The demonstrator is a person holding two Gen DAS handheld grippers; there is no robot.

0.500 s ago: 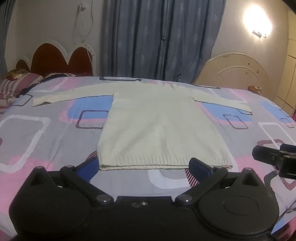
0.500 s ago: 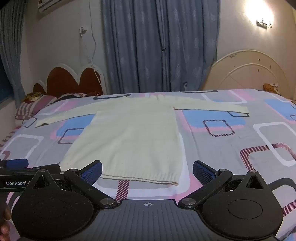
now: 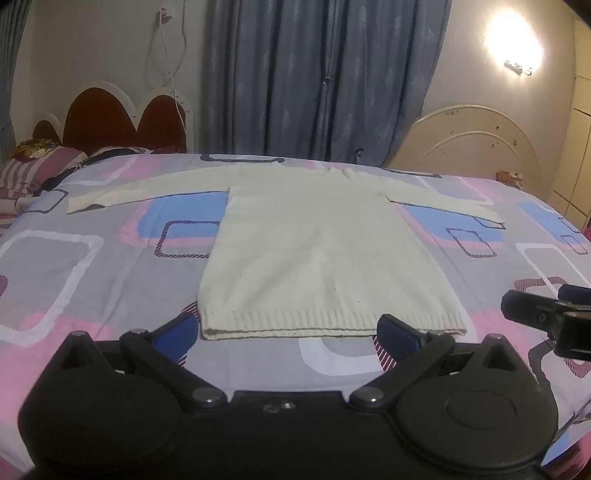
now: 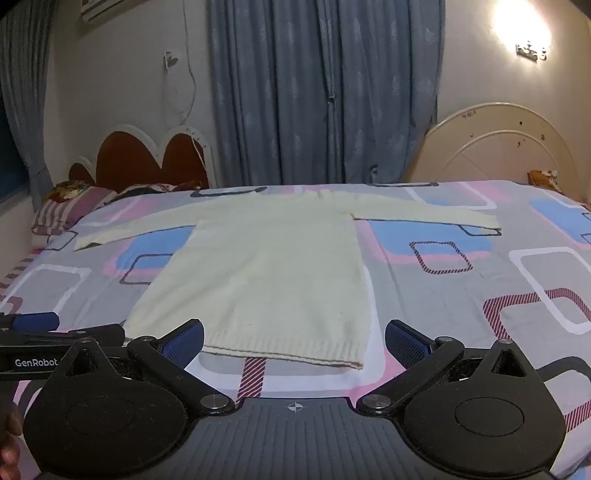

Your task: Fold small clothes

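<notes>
One cream sweater (image 3: 325, 254) flat on the bedspread (image 3: 92, 280), both sleeves spread out. Two grippers: left gripper (image 3: 286, 326) and right gripper (image 4: 295, 338), jaws wide, holding nothing. Sweater hem lies just beyond each one's fingertips.

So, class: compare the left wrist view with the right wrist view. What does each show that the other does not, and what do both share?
Only the left wrist view shows the right gripper entering at its right edge. Only the right wrist view shows the air conditioner high on the wall, the "GenRobot" label on the left gripper, and part of a hand at the lower left. Both show the cream sweater spread flat on the patterned bedspread, sleeves out, the blue curtains, the wall lamp, and open fingers.
</notes>
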